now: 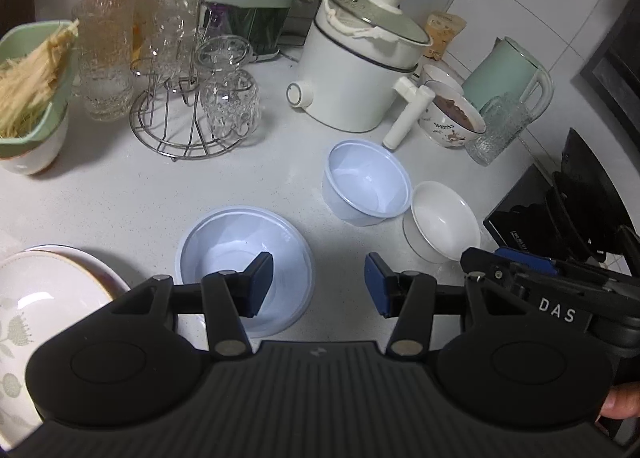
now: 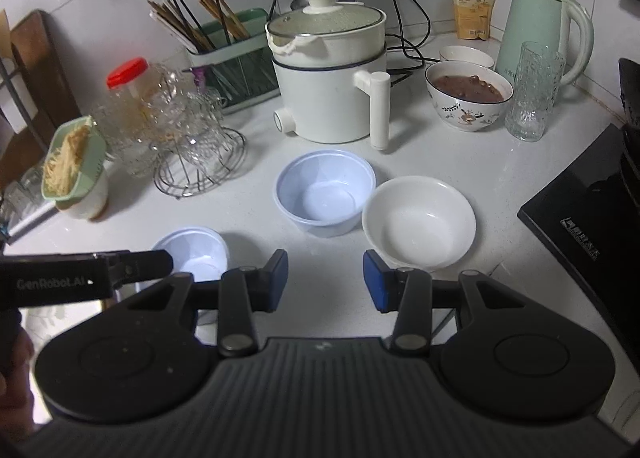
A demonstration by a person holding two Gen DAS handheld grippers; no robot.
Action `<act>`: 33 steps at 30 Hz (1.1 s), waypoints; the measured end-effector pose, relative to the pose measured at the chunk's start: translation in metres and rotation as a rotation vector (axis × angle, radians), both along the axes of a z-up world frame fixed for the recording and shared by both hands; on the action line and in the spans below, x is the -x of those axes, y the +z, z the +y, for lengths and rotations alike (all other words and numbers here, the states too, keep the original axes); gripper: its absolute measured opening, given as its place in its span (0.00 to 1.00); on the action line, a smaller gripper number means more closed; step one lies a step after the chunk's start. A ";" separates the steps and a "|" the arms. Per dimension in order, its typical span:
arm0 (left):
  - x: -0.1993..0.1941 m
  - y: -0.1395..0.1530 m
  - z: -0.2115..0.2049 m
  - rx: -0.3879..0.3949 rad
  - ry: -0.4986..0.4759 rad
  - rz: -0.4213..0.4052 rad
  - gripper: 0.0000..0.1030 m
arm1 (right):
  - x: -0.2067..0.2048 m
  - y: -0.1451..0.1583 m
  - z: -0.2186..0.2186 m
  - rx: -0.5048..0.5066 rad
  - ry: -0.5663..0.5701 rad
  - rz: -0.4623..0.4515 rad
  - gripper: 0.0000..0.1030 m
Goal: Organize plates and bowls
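On the white counter stand a pale blue plastic bowl (image 1: 368,186) (image 2: 324,190), a white ceramic bowl (image 1: 442,220) (image 2: 418,220) to its right, and a second pale blue plastic bowl (image 1: 224,254) (image 2: 194,248) nearer and to the left. A patterned plate (image 1: 44,298) lies at the near left. My left gripper (image 1: 319,285) is open and empty above the nearer blue bowl's right side. My right gripper (image 2: 325,280) is open and empty, just in front of the white bowl. Each gripper shows at the other view's edge.
Behind the bowls stand a white electric pot (image 2: 332,78), a patterned bowl of brown food (image 2: 468,94), a ribbed glass (image 2: 534,92), a green kettle (image 2: 544,30), a wire rack of glasses (image 1: 192,98), a chopstick holder (image 2: 230,58) and a black stove (image 2: 588,210) at right.
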State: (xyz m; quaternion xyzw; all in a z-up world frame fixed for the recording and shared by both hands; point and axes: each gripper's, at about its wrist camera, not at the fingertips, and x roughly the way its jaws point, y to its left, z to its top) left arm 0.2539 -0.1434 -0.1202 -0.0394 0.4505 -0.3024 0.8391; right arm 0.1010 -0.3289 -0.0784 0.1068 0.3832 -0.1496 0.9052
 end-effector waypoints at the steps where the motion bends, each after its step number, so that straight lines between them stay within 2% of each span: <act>1: -0.003 -0.002 -0.001 0.000 0.007 0.006 0.55 | -0.003 -0.001 -0.001 0.004 0.004 0.006 0.43; 9: -0.035 -0.017 -0.016 0.015 0.067 0.037 0.55 | -0.035 -0.014 -0.027 -0.008 0.025 0.016 0.43; 14: -0.056 -0.024 -0.030 0.023 0.061 0.057 0.55 | -0.062 -0.024 -0.041 -0.015 0.040 0.029 0.43; 22: -0.093 -0.035 -0.052 0.106 0.065 0.117 0.54 | -0.101 -0.038 -0.067 -0.025 0.004 0.022 0.42; 28: -0.115 -0.057 -0.073 0.104 0.060 0.155 0.53 | -0.124 -0.058 -0.089 -0.035 -0.044 0.020 0.42; 33: -0.123 -0.068 -0.089 0.112 0.054 0.172 0.42 | -0.137 -0.070 -0.094 -0.037 -0.051 0.022 0.42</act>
